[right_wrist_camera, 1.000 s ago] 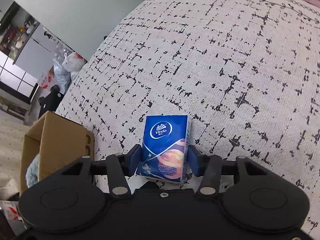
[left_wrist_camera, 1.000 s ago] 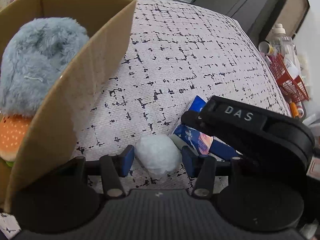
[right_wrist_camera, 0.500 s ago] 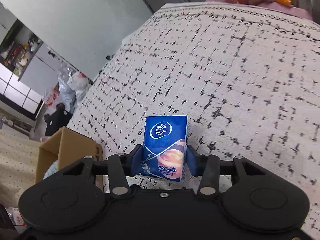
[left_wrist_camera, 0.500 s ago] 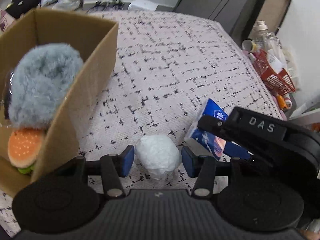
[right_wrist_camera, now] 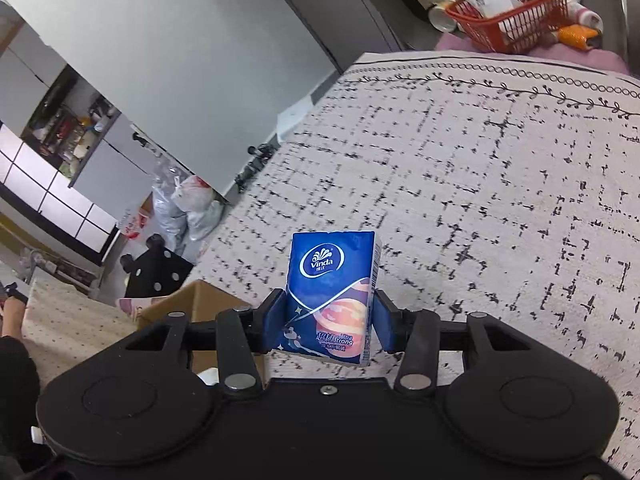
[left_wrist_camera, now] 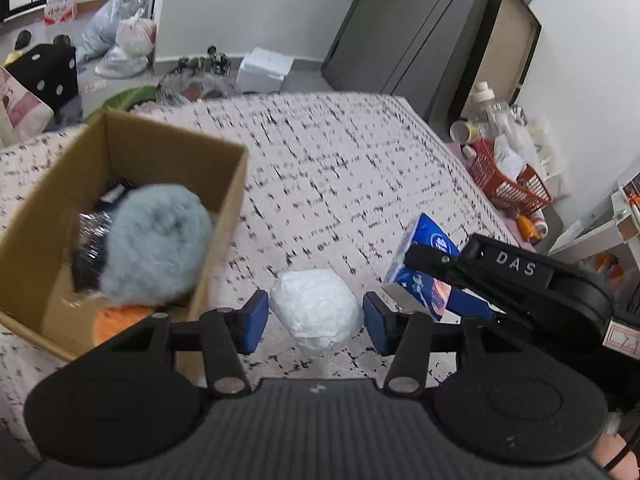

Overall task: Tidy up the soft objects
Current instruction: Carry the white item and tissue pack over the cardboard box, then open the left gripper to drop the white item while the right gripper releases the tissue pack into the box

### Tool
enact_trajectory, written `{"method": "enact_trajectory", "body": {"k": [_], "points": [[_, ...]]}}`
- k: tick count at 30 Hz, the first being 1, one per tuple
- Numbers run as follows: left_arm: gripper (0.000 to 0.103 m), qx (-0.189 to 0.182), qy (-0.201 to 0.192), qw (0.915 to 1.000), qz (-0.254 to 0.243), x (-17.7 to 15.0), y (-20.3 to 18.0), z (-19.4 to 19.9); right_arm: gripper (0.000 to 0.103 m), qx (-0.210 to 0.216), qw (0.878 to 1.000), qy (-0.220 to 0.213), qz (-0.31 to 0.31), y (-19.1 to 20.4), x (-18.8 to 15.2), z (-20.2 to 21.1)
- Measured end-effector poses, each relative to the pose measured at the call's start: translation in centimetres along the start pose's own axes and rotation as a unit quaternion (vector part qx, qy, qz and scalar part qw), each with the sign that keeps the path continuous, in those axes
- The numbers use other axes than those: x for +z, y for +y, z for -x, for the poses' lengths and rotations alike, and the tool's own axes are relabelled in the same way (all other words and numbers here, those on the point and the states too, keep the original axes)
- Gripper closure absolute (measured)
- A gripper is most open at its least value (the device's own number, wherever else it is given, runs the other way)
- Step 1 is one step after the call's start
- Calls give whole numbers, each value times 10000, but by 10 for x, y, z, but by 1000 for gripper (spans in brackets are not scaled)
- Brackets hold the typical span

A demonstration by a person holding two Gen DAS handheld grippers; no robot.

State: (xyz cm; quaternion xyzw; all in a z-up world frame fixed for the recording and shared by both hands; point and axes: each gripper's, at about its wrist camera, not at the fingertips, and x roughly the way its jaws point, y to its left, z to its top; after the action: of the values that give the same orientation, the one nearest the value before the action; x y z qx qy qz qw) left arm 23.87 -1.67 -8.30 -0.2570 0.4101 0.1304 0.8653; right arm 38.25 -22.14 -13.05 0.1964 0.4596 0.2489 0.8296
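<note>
My left gripper [left_wrist_camera: 316,320] is shut on a white crumpled soft ball [left_wrist_camera: 314,304], held above the patterned bed cover [left_wrist_camera: 340,168]. To its left stands an open cardboard box [left_wrist_camera: 236,200] holding a grey furry plush [left_wrist_camera: 156,248] and an orange burger toy [left_wrist_camera: 116,318]. My right gripper [right_wrist_camera: 330,324] is shut on a blue Vinda tissue pack [right_wrist_camera: 332,276], upright above the bed cover [right_wrist_camera: 500,200]. In the left wrist view that pack [left_wrist_camera: 426,240] and the right gripper [left_wrist_camera: 520,276] hang just right of the ball. The box corner [right_wrist_camera: 192,300] shows low on the left.
A red basket [left_wrist_camera: 504,184] with bottles and cups sits past the bed's right edge, also in the right wrist view as the red basket [right_wrist_camera: 508,16]. On the floor beyond the bed lie plastic bags [left_wrist_camera: 124,40], a white box [left_wrist_camera: 264,68] and a black spotted object [left_wrist_camera: 48,68].
Both grippers have risen from the bed with their objects still in them. The box now appears lower, its inside in view, and more of the room shows.
</note>
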Motion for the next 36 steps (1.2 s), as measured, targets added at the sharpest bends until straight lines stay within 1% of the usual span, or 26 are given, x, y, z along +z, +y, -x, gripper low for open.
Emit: {"method": "enact_trajectory", "body": {"k": [8,21,28,36], "points": [[53,90,-252,9996,30,10,24,29,57,147,9996,-121,219,24,-7,11],[52,211,-389,9990,75,25,69,56,57,203,9974,-235,647,71,-22,18],[52,344,-361,9986,194,32,102,58,57,207,9955,-218,894,99,-36,9],[52,358,-131,9986,365,35,135,47,57,255,9929,-268,1127,121,-46,-4]]}}
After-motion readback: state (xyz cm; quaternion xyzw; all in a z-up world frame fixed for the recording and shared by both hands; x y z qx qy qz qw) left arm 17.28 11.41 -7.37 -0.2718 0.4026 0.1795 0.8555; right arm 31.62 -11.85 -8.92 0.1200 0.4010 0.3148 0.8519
